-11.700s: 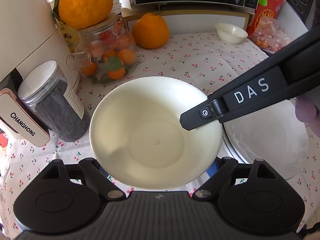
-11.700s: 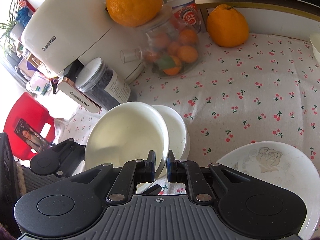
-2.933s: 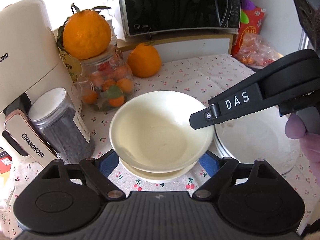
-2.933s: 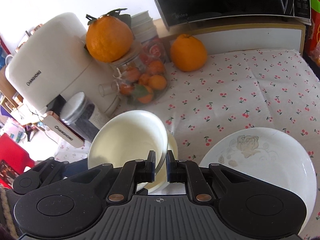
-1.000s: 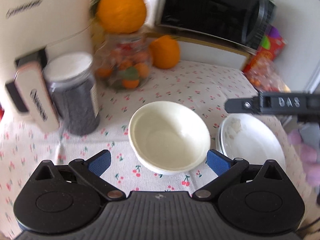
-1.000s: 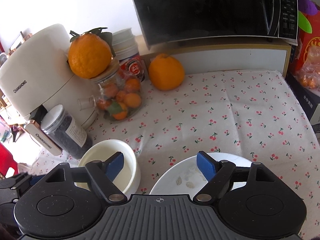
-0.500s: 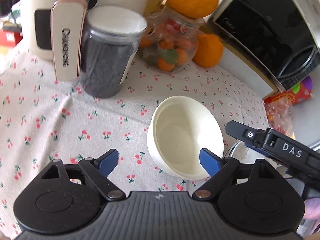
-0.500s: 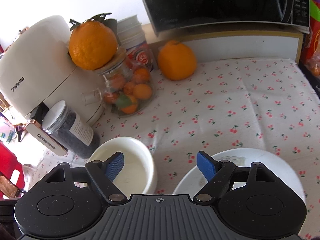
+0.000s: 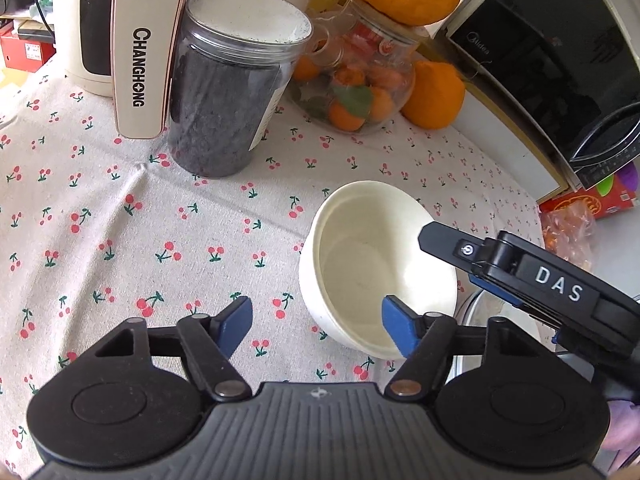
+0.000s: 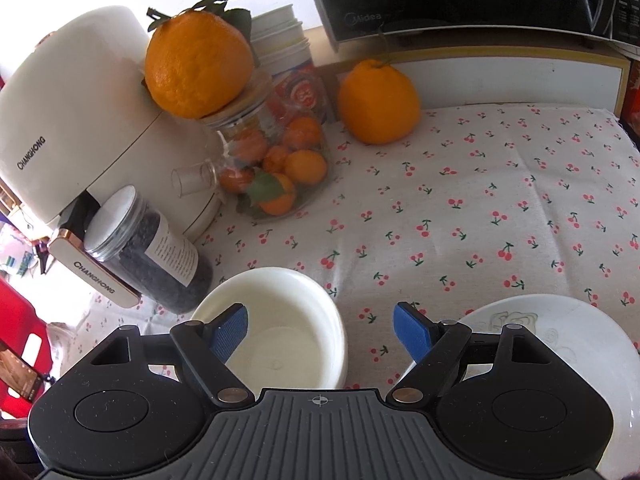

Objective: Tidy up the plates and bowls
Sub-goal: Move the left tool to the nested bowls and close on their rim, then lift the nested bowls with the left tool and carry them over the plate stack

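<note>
A cream bowl [image 9: 372,264] stands upright on the cherry-print cloth. My left gripper [image 9: 316,324] hovers at its near-left side. Its jaws are closing with the bowl's near wall between the blue pads, and neither pad presses on it. My right gripper's black finger marked DAS [image 9: 520,276] reaches over the bowl's right rim. In the right wrist view, my right gripper [image 10: 322,334] is open, its left pad over the bowl [image 10: 280,320] and its right pad over cloth. A white plate with a flower pattern [image 10: 560,332] lies to the right of the bowl.
Behind the bowl stand a dark-filled jar [image 9: 228,92], a white Changhong appliance [image 10: 80,112], and a glass jar of small oranges [image 10: 276,160] topped by a big orange. Another orange [image 10: 378,102] and a microwave [image 9: 552,68] sit at the back. Bare cloth [image 10: 500,200] lies to the right.
My right gripper let go of the bowl's rim, opened wide and came down closer. My left gripper rolled and narrowed its jaws around the bowl's near wall. The bowl now rests on the cloth.
</note>
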Demonstrator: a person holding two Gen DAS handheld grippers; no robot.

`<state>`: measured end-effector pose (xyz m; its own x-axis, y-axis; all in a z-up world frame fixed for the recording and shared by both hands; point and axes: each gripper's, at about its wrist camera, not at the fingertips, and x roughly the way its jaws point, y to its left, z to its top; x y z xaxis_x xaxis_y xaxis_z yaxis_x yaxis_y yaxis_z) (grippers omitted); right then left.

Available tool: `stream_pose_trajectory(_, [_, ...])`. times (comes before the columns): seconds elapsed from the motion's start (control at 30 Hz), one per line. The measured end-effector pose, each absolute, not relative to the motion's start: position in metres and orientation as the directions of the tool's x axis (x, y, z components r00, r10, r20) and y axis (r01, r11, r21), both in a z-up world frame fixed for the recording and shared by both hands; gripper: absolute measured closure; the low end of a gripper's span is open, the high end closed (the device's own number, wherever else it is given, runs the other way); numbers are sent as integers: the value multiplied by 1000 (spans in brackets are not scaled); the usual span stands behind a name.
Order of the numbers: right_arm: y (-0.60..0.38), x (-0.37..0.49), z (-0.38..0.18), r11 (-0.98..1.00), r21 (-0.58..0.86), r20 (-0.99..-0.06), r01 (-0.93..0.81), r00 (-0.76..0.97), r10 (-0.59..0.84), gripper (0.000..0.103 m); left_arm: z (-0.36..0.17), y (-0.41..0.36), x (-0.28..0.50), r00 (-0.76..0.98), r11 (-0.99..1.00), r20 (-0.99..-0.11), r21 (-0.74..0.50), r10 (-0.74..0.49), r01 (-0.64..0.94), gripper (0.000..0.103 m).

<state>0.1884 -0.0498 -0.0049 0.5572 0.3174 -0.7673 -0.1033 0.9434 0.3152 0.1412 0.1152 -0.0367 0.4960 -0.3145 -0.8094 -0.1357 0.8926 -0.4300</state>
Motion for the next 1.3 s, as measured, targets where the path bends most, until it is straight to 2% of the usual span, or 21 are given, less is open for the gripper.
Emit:
stream_pose_trajectory(0.2, [-44,188,-7,940,320,-762,-119,557,330,23,-37,113,141,496,895,-807,-430,-321,-120,49])
stream_pose_trajectory(0.43, [-38,188,-10,939,315,-768,-139,544,339,48,-41,110,141,485,896,-809,-431,-331,-107,59])
stream_pose_trajectory(0.6, [-38,187,-14,945,299,-778,-135,539,323,60,-44,109,142,472,887,-809,-449,-350,-111,66])
stream_pose_trajectory(0.8, [-42,189,-17,947,299,-787,-118,531,315,72,-45,109,142,469,891,-815,-440,-342,-114,68])
stream_pose_trajectory(1.07, [-35,189,-23,958,256,-804,-130,522,285,75,-45,107,142,479,906,-818,-411,-318,-101,68])
stream_pose_trajectory(1.3, [-38,189,-23,960,249,-805,-128,524,279,89,-47,107,141,483,908,-816,-409,-317,-96,69])
